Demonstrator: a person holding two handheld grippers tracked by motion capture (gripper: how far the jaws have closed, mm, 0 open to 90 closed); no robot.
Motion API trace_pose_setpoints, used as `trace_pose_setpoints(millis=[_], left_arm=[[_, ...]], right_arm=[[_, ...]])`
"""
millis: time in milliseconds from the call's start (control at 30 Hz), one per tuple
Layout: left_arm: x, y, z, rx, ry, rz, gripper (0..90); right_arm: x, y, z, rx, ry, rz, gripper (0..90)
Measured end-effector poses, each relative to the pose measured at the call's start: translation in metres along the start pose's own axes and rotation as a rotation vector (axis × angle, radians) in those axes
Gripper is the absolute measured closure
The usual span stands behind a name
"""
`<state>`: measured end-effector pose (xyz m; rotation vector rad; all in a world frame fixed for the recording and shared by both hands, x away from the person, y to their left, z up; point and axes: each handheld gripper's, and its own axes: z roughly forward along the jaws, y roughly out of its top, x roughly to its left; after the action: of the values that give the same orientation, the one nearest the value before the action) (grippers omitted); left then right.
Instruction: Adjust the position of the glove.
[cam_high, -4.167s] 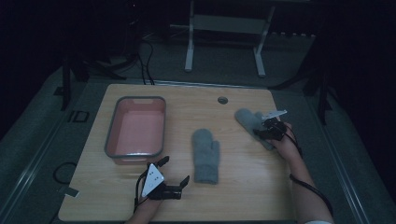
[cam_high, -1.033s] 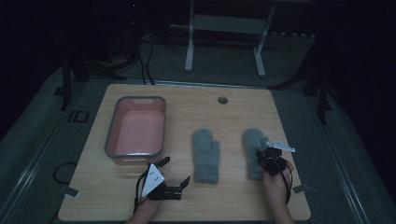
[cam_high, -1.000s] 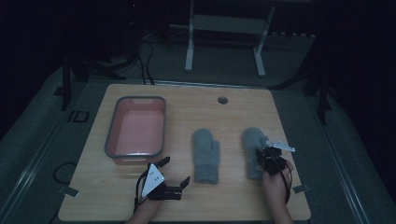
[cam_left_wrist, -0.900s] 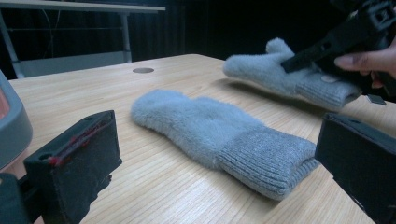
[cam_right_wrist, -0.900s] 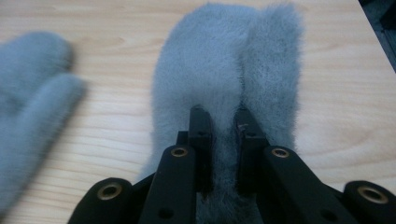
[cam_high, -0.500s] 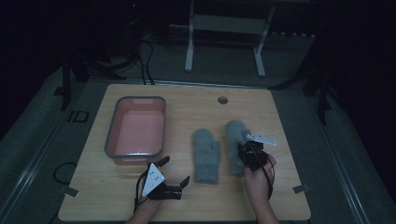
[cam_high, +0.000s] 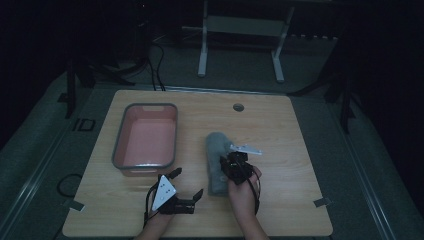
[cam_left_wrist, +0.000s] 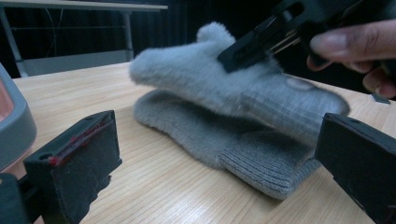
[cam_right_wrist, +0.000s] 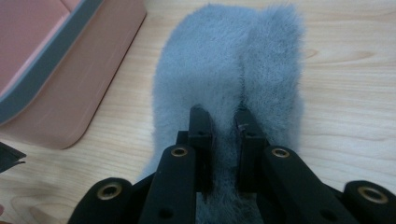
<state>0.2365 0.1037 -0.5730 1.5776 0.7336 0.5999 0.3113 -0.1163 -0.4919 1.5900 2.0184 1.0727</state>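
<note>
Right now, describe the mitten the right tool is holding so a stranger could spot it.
On the wooden table, look right of the pink tray. Two grey mittens lie stacked there; the held mitten is the fluffy upper one, pinched in the right tool, above the lower mitten lying flat.

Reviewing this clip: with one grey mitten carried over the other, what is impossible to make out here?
- Lower mitten: in the high view the held mitten and right gripper cover it, so how well the two line up is unclear.
- Held mitten's cuff: in the right gripper view, cut off behind the jaws at the bottom edge.
- Pink tray: high view too dim to tell whether anything small lies in it.
- Left gripper: open, its body cut off in its own view.
</note>
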Motion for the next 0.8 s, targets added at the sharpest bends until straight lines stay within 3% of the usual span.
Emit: trace_pose_setpoints(millis=[133, 333, 467, 667, 800], left_arm=[[0.0, 0.0, 0.0, 0.0, -0.003, -0.002, 0.3], [0.0, 0.0, 0.0, 0.002, -0.003, -0.007, 0.3], [0.0, 0.0, 0.0, 0.002, -0.003, -0.004, 0.3], [0.0, 0.0, 0.001, 0.003, -0.003, -0.009, 0.3], [0.0, 0.0, 0.001, 0.003, -0.005, -0.01, 0.3]], right_arm=[[0.003, -0.007, 0.008, 0.01, -0.016, 0.007, 80.6], [-0.003, -0.016, 0.019, 0.017, -0.04, 0.031, 80.2], [-0.003, -0.022, 0.023, 0.017, -0.028, 0.047, 78.1], [-0.006, -0.027, 0.028, 0.019, 0.023, 0.066, 62.6], [-0.01, -0.019, 0.016, -0.001, 0.049, 0.054, 53.5]])
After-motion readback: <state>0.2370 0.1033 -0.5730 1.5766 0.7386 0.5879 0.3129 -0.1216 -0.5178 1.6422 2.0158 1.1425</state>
